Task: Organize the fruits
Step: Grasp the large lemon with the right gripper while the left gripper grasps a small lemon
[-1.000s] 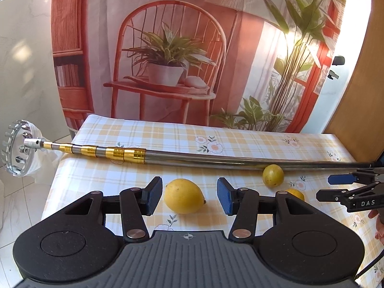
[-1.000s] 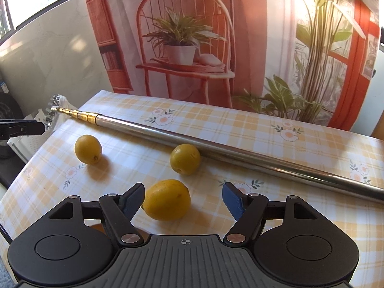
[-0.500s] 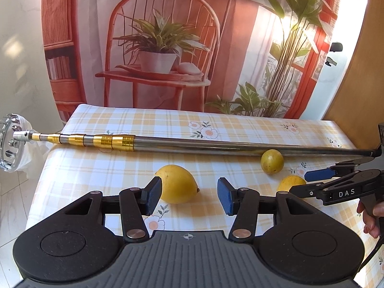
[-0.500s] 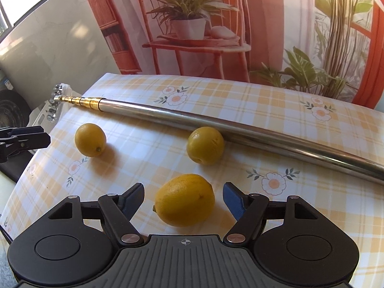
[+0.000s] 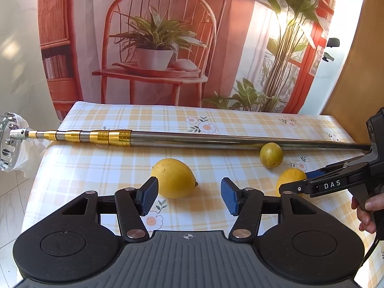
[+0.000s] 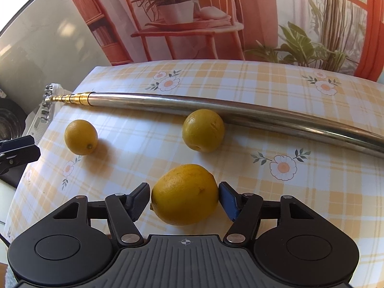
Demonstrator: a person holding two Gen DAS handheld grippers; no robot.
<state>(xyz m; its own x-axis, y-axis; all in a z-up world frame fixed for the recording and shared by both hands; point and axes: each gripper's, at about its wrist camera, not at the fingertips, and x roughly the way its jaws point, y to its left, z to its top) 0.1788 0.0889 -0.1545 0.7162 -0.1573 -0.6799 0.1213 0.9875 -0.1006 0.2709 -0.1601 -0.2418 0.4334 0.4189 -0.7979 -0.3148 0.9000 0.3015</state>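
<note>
Three yellow lemons lie on a yellow checked tablecloth. My left gripper is open, and the biggest lemon sits just beyond its left fingertip. My right gripper is open around a second lemon; the right pad looks to touch it and the left pad stands a little off. The left wrist view shows that right gripper partly hiding this lemon. A rounder lemon rests against the metal pole. The left-hand lemon is the one in front of my left gripper.
A long telescopic metal pole with gold sections lies across the table behind the fruit; its ring-shaped head hangs past the left edge. A printed backdrop stands behind the table. A hand holds the right gripper.
My right gripper has moved forward and down, so the lemon now lies between its fingers. The left gripper has crept slightly closer to the big lemon. Neither has shut.
</note>
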